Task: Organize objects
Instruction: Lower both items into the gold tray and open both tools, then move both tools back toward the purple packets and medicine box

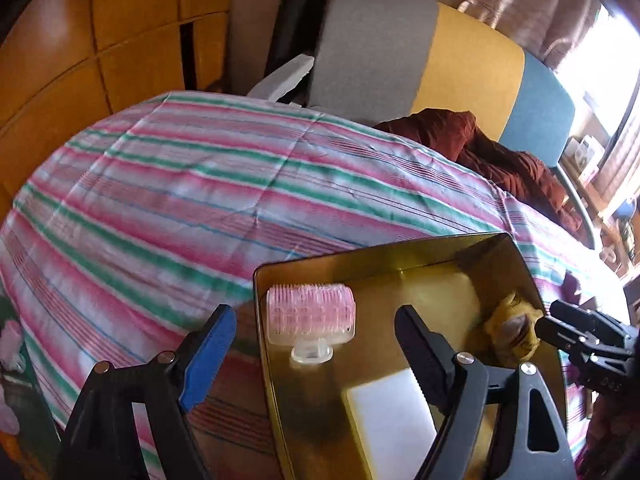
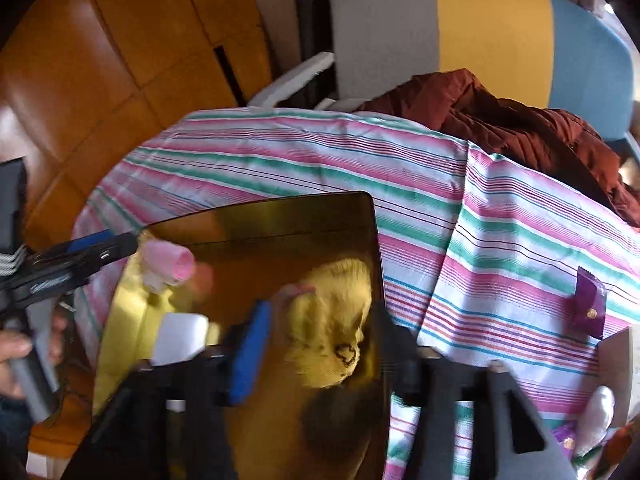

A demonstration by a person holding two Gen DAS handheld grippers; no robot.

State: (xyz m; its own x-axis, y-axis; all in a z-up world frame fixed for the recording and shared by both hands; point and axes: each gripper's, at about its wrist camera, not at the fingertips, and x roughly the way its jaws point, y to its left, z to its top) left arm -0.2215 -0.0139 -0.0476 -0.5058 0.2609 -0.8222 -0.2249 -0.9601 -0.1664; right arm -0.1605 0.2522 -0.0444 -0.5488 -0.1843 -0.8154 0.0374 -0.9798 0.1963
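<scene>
An open gold tin [image 1: 500, 248] [image 2: 360, 208] stands on the striped cloth. In it lie a pink hair roller [image 1: 310, 318] [image 2: 168, 266], a white block [image 1: 392, 420] [image 2: 180, 336] and a yellow plush toy [image 1: 512, 332] [image 2: 332, 336]. My left gripper [image 1: 316, 336] [image 2: 128, 242] is open over the tin's left end, the roller lying loose between its fingers. My right gripper [image 2: 320, 352] [image 1: 560, 328] is open around the plush toy; its blue pad [image 2: 250, 356] stands just clear of the toy, and its black finger sits at the tin's right wall.
The striped cloth [image 1: 200, 200] covers a table. A dark red jacket [image 2: 540, 132] lies at the far right edge by a grey, yellow and blue chair back [image 1: 460, 52]. A purple packet [image 2: 590, 304] rests right of the tin. Wooden cabinets [image 1: 100, 40] stand behind.
</scene>
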